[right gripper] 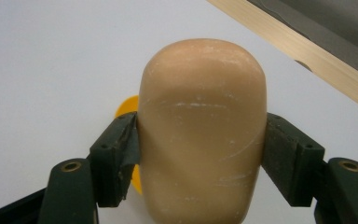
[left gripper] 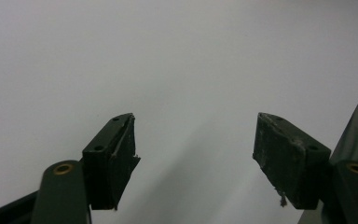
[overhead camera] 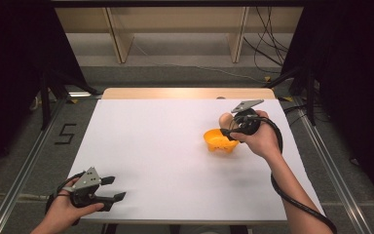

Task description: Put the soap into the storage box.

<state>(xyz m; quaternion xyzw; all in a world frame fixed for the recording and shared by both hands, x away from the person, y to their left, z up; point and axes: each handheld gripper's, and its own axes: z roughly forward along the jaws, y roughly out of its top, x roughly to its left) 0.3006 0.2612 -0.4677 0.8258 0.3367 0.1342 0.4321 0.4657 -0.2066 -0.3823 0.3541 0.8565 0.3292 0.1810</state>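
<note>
Clearly the right hand-held gripper [right gripper: 200, 154] clamps a tan rounded block [right gripper: 203, 130], seemingly over the orange bowl [overhead camera: 220, 140].

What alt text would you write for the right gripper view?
A tan rounded block is clamped between the right gripper's two black jaws above a white table. An orange bowl peeks out behind it.

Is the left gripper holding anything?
No, the left gripper has its jaws wide apart with nothing but the white table between them.
</note>
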